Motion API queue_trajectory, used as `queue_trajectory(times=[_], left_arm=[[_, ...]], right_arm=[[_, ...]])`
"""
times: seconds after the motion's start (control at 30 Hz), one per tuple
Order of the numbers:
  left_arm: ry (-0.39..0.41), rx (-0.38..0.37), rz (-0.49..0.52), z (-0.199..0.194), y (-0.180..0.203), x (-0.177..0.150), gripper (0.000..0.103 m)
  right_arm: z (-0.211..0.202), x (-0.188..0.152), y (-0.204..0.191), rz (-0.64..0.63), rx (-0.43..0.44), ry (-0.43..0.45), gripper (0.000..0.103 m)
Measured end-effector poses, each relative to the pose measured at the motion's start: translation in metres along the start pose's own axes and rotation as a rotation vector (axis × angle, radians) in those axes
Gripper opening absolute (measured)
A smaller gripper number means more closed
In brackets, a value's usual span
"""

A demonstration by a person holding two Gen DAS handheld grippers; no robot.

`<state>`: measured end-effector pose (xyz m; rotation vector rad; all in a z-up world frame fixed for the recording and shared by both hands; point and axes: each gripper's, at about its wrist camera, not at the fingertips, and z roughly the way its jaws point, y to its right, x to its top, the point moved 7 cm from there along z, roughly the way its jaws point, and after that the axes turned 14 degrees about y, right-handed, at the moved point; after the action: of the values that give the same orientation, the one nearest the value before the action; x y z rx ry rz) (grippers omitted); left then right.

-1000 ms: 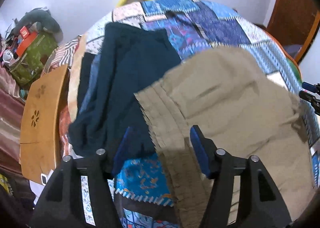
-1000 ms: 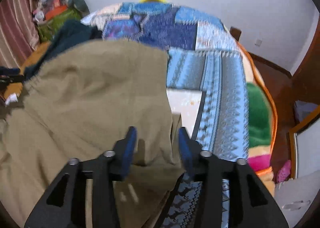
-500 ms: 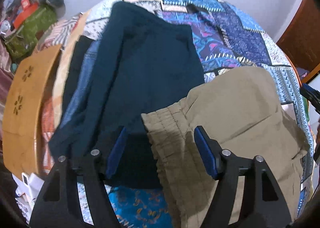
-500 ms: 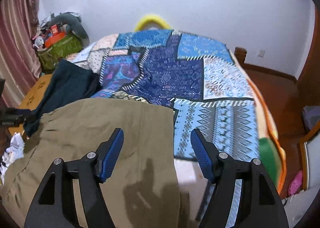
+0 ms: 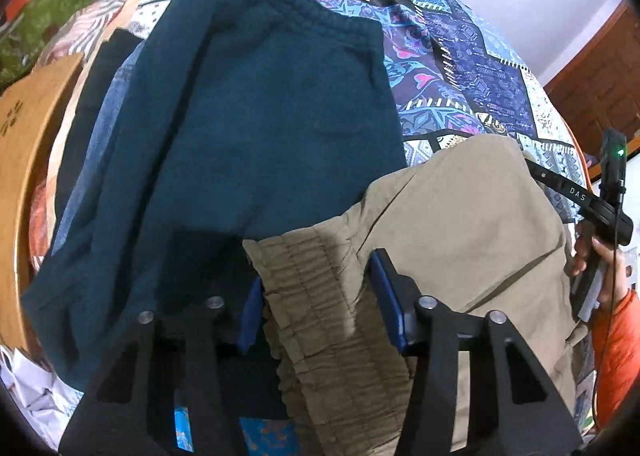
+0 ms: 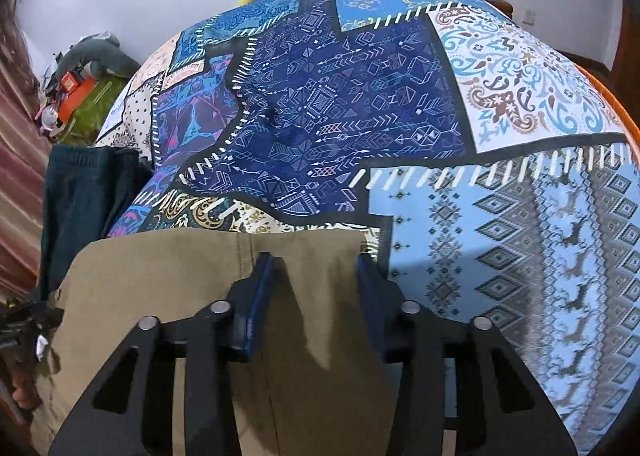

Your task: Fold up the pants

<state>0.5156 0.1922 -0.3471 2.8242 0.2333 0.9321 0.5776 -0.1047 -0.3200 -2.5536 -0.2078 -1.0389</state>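
My left gripper (image 5: 316, 296) has its blue-padded jaws spread wide, and the gathered elastic waistband of the khaki cotton pants (image 5: 452, 224) lies between them; I can't see either pad pressing the cloth, so it holds nothing that I can confirm. The pants lie on the blue patchwork bedspread (image 5: 472, 68), running from the waistband at 6 o'clock toward 3 o'clock in the left wrist view. Their waistband overlaps the lower edge of a dark teal sweatpants garment (image 5: 256, 104) that fills the frame from 12 to 9 o'clock. A tan wooden panel (image 5: 24, 144) stands at 9 o'clock, beside the bed.

My right gripper (image 6: 312, 292) is also open wide, hovering over the far straight edge of the khaki pants (image 6: 168, 272), with the cloth under and between the fingers but not pinched as far as I can tell. Beyond that edge the bedspread (image 6: 340, 108) stretches to 12 o'clock. The teal garment (image 6: 80, 192) sits at 9 o'clock in this view, and a green bag with an orange box on it (image 6: 80, 96) lies at 10 o'clock against the wall.
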Motion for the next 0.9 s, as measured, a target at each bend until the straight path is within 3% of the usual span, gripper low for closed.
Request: queue_trajectory(times=[0.07,0.13,0.17,0.2,0.63,0.9], left_arm=[[0.03,0.028,0.045,-0.005,0.005,0.001,0.046],[0.055,0.049,0.084,-0.011,0.009,0.003,0.039],[0.068,0.057,0.1,-0.015,0.012,0.005,0.018],[0.084,0.101,0.124,-0.021,0.011,0.008,0.006],[0.285,0.046,0.145,-0.13,0.036,0.051,0.004],[0.34,0.018,0.234,-0.192,0.061,0.019,0.003]], right_arm=[[-0.002,0.001,-0.006,-0.033,0.003,0.001,0.01],[-0.009,0.006,-0.011,-0.112,-0.031,0.026,0.009],[-0.014,0.009,-0.014,-0.142,-0.042,0.047,0.009],[-0.021,0.013,-0.016,-0.159,-0.049,0.072,0.008],[-0.163,0.098,-0.056,-0.223,-0.033,0.36,0.008],[-0.232,0.073,-0.064,-0.239,-0.004,0.426,0.007]])
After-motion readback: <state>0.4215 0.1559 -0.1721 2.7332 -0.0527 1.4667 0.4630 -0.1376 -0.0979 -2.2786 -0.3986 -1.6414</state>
